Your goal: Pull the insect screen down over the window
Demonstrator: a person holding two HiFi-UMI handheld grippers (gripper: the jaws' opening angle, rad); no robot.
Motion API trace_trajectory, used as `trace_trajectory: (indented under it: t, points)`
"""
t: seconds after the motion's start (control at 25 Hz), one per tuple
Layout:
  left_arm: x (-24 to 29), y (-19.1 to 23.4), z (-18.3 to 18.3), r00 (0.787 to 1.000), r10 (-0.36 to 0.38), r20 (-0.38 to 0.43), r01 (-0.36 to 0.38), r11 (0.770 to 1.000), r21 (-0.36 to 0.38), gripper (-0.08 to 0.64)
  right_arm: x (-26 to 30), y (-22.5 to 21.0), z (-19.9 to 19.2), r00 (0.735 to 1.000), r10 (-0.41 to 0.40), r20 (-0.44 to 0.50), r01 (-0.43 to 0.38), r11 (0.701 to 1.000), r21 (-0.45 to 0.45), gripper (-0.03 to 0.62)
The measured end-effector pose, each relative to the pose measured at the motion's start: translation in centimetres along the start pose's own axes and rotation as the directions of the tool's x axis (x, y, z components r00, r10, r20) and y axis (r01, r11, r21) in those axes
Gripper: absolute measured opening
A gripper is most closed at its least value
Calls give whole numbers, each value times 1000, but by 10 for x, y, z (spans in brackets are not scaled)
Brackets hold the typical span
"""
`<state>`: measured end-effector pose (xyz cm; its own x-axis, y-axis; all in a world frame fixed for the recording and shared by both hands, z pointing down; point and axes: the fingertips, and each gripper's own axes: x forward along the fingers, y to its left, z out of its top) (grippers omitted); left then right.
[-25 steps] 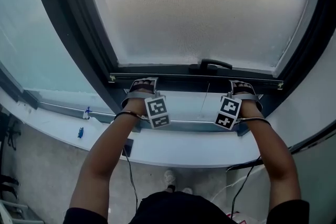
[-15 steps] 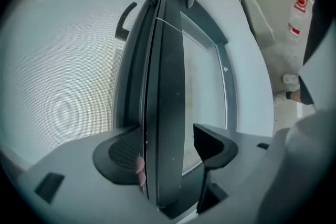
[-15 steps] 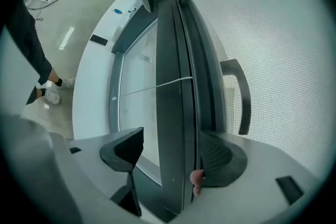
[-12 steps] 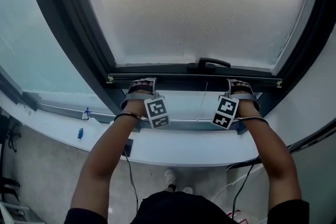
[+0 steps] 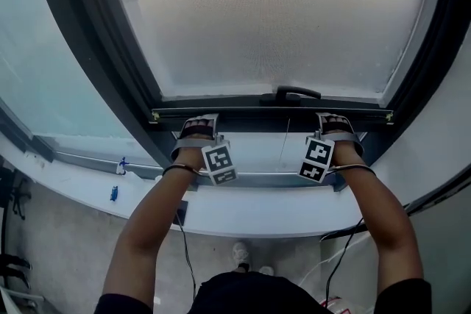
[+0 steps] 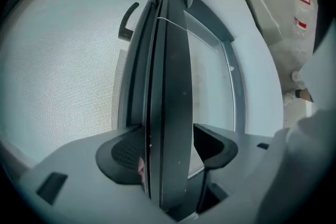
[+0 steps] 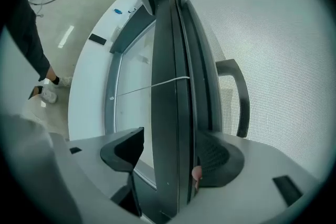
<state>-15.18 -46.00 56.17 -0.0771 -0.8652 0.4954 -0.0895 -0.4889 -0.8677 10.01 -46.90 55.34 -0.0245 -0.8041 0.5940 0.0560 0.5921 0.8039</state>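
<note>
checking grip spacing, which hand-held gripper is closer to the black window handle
The right hand-held gripper: on the bottom bar it sits just right of the black window handle, while the left hand-held gripper is far off to its left.

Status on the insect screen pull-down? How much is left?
Done: the white mesh insect screen covers most of the opening. In hand: the left hand-held gripper and the right hand-held gripper each grip its dark bottom bar. Left: a strip of bare glass shows between that bar and the grey lower frame rail, so the last stretch of the pull remains.
</note>
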Motion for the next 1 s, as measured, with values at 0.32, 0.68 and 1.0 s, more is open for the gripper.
trace_trajectory:
  t: [0.32, 0.68, 1.0]
  points:
    - [-1, 1, 2, 998, -70, 4, 70, 996, -52, 298, -4, -3, 1, 999, 22, 40, -23, 1000, 21, 316]
    - [-17, 7, 2, 998, -22, 63, 30, 990, -138, 298, -16, -8, -2, 997, -35, 74, 31, 998, 52, 316]
    - [-92, 56, 38, 945, 117, 306, 48, 874, -483, 298, -93, -56, 17, 942, -213, 259, 60, 867, 496, 316]
